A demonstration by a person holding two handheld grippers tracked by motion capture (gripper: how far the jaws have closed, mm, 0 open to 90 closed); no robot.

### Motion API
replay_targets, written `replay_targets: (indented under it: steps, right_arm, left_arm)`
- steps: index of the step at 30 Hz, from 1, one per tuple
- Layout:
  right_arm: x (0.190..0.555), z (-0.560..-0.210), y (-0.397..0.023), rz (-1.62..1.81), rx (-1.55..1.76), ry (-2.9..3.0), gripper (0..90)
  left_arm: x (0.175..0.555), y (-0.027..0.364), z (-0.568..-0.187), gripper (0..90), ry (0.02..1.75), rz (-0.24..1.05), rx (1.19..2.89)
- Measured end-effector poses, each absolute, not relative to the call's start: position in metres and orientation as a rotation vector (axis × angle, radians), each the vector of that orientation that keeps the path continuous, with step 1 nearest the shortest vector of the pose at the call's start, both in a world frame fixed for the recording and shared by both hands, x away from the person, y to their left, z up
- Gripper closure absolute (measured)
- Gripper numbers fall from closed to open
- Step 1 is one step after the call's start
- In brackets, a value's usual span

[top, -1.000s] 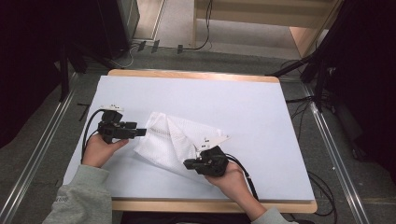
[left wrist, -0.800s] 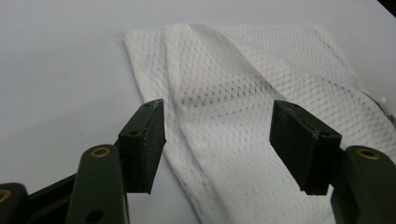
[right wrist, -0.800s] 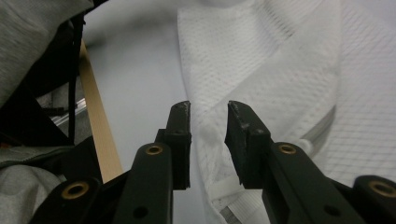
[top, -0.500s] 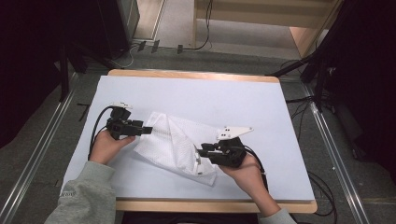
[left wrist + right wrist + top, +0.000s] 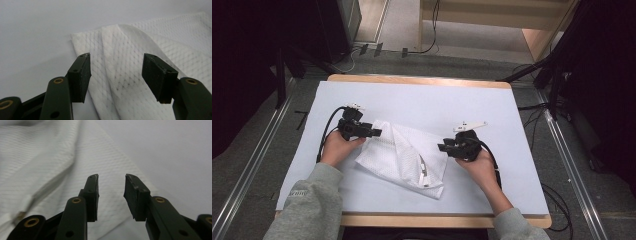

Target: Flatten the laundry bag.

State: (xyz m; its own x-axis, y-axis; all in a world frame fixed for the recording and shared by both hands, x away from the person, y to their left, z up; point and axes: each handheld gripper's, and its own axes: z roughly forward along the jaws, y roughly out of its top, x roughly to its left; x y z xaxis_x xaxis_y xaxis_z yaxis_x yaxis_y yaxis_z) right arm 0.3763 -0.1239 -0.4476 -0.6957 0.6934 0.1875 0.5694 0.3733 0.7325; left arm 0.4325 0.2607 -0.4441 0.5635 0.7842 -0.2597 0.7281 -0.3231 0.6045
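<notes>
Claw on my left point(image 5: 374, 133) hangs released over the white garment's point(image 5: 404, 155) left corner, its gap just narrowing to pinch. Right claw point(image 5: 443, 147), just widening, stands released at the right edge, so I can fold it on the desk point(image 5: 422, 97).

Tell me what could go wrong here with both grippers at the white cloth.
1. The left gripper, jaws just narrowing but open over the white cloth, straddles a folded ridge and may pinch two layers.
2. The right gripper, jaws just opening and empty, sits by the cloth's edge; closing there may catch only the white table cover.
</notes>
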Motion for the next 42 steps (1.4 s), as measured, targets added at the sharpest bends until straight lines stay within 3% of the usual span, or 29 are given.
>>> replay_targets:
  steps: [12, 17, 20, 24, 27, 28, 29, 42]
  right_arm:
    - [0.409, -0.472, -0.133, 1.082, 1.259, 2.423, 59.9]
    - [0.409, -0.473, -0.131, 1.094, 1.263, 2.41, 58.8]
    - [0.407, -0.473, -0.128, 1.087, 1.246, 2.423, 64.4]
    - [0.405, -0.473, -0.124, 1.043, 1.227, 2.408, 72.2]
    - [0.405, -0.473, -0.123, 1.043, 1.223, 2.412, 77.6]
    - [0.405, -0.472, -0.122, 1.05, 1.219, 2.425, 86.1]
    - [0.404, -0.472, -0.121, 1.057, 1.225, 2.431, 88.3]
    - [0.42, -0.467, -0.134, 1.047, 1.308, 2.39, 90.0]
  left_arm:
    - [0.434, 0.252, -0.452, 51.6, 1.159, 0.121, 2.148]
    - [0.432, 0.249, -0.452, 62.3, 1.145, 0.127, 2.169]
    - [0.432, 0.248, -0.453, 77.2, 1.142, 0.113, 2.176]
    - [0.431, 0.244, -0.455, 88.7, 1.141, 0.075, 2.179]
    - [0.431, 0.244, -0.454, 89.9, 1.144, 0.074, 2.18]
    - [0.432, 0.245, -0.454, 90.0, 1.149, 0.053, 2.176]
    - [0.432, 0.246, -0.454, 90.0, 1.152, 0.042, 2.175]
    - [0.422, 0.259, -0.429, 90.0, 1.119, 0.022, 2.036]
